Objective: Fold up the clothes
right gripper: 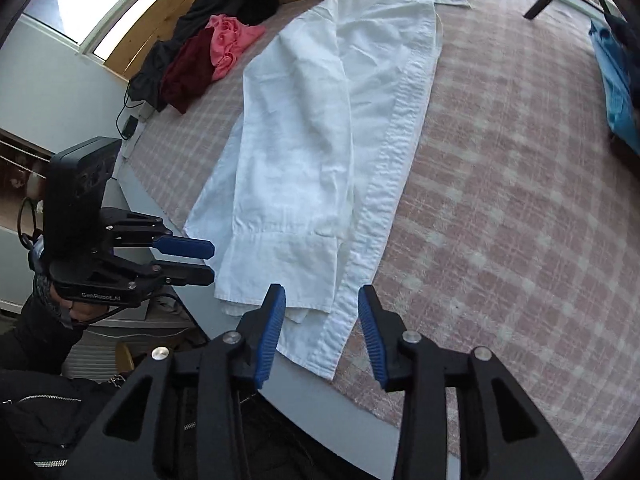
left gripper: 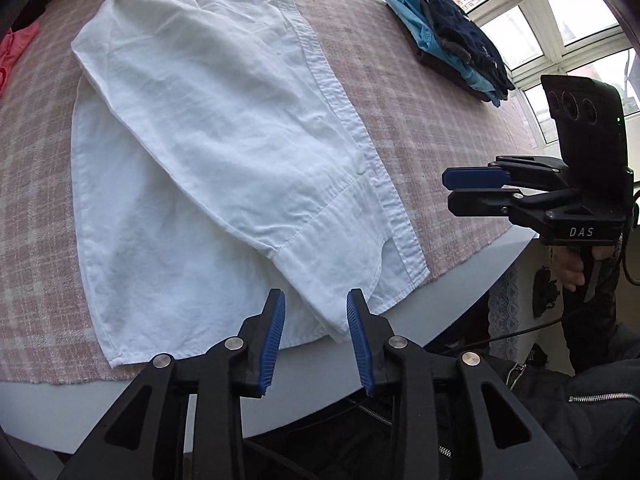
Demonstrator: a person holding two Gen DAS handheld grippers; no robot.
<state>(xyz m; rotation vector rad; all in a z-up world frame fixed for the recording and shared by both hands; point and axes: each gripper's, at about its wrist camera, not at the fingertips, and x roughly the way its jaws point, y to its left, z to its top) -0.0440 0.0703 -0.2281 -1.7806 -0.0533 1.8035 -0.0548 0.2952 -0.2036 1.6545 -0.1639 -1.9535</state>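
A white long-sleeved shirt [left gripper: 200, 140] [right gripper: 304, 140] lies lengthwise on the pink checked tablecloth [left gripper: 432, 120] [right gripper: 500, 200], its sleeve folded in over the body and its button placket along one side. My left gripper [left gripper: 316, 300] hovers open over the hem corner at the table's near edge; its pads press on nothing. My right gripper [right gripper: 322, 294] stands open above the placket's lower end and hem, with cloth lying below the gap and not pinched. Each gripper shows from the side in the other's view: the right gripper [left gripper: 472, 190] and the left gripper [right gripper: 200, 260].
A stack of folded blue and dark clothes [left gripper: 448, 36] [right gripper: 616, 80] sits at the far right by the window. Loose pink, dark red and black garments [right gripper: 208, 52] lie at the far left. The table's grey rim [left gripper: 460, 280] [right gripper: 320, 412] runs close below the hem.
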